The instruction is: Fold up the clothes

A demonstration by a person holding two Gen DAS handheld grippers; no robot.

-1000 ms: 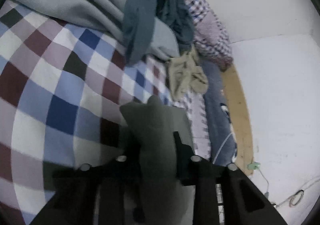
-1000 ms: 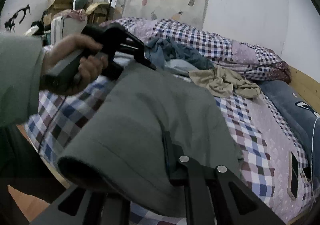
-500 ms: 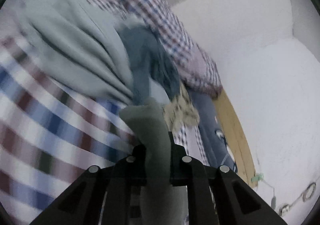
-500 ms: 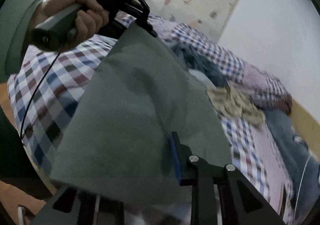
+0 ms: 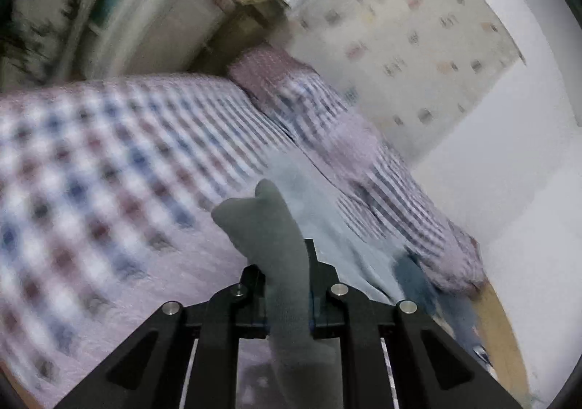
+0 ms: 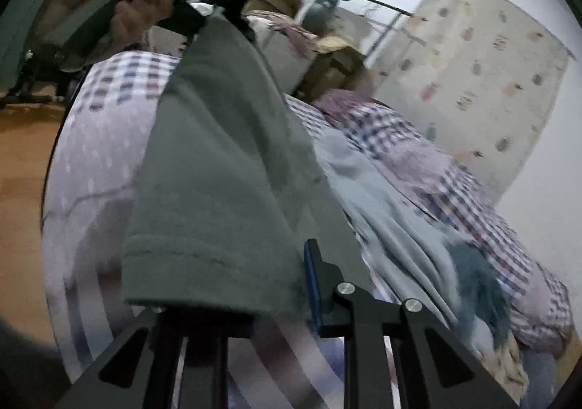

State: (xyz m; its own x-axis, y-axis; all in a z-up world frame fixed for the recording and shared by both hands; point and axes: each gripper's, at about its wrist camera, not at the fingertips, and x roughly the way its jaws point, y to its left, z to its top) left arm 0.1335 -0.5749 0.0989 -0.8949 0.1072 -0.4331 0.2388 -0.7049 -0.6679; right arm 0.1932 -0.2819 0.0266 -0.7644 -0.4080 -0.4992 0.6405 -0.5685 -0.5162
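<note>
We hold grey garment [image 6: 225, 169] up over checked bed [image 5: 109, 169], stretched between both tongs. Left gripper [image 5: 287, 285] pinches one corner, right gripper [image 6: 291, 281] pinches hem. Keep pull even, corners level, no sag.

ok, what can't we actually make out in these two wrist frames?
- Right wrist view: the right claw is half hidden; the grey garment drapes over its left finger.
- Right wrist view: the garment's lower part is cut off below its hem.
- Left wrist view: motion blur smears the checked bedcover and the clutter behind.
- Left wrist view: the left claw pinches the garment; its tips are covered.
</note>
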